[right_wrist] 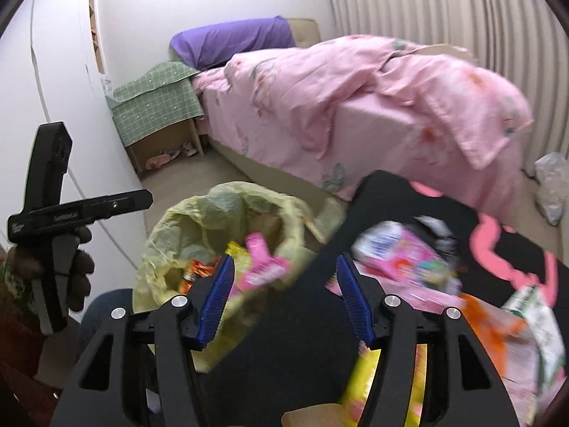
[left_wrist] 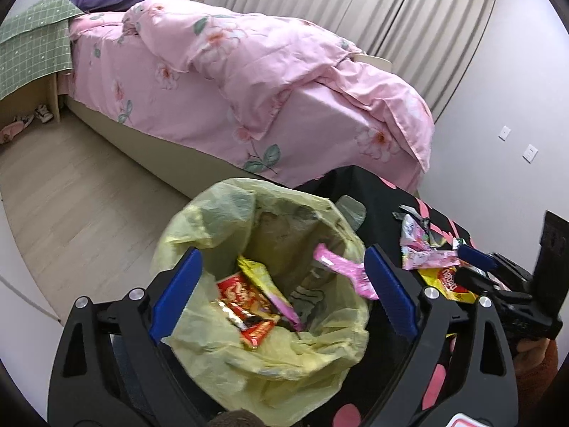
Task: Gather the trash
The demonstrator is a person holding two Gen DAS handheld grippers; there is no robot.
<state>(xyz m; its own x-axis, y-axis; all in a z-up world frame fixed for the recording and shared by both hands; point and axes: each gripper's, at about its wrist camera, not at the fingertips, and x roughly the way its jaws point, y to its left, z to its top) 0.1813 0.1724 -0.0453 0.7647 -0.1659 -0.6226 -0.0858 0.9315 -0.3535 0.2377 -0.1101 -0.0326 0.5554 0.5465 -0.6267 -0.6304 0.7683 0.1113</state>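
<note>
- The bin (left_wrist: 270,284), lined with a yellow bag, stands just beside the black table (left_wrist: 377,192), presumably so wrappers need only a short carry.
- Remaining wrappers (left_wrist: 426,252) lie on the table; others are already in the bag.
- A pink wrapper (left_wrist: 341,267) is over the bin mouth, apparently falling in.
- The left gripper (left_wrist: 284,284) hovers over the bin, jaws apart, empty.
- The right gripper (right_wrist: 284,299), also spread and empty, sits over the table edge.

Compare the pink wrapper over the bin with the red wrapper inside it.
The pink wrapper is mid-air near the bin rim; the red wrapper lies at the bottom. Pink looks narrow and twisted, red broad and flat. Both are snack packaging, clear of the open left gripper.
</note>
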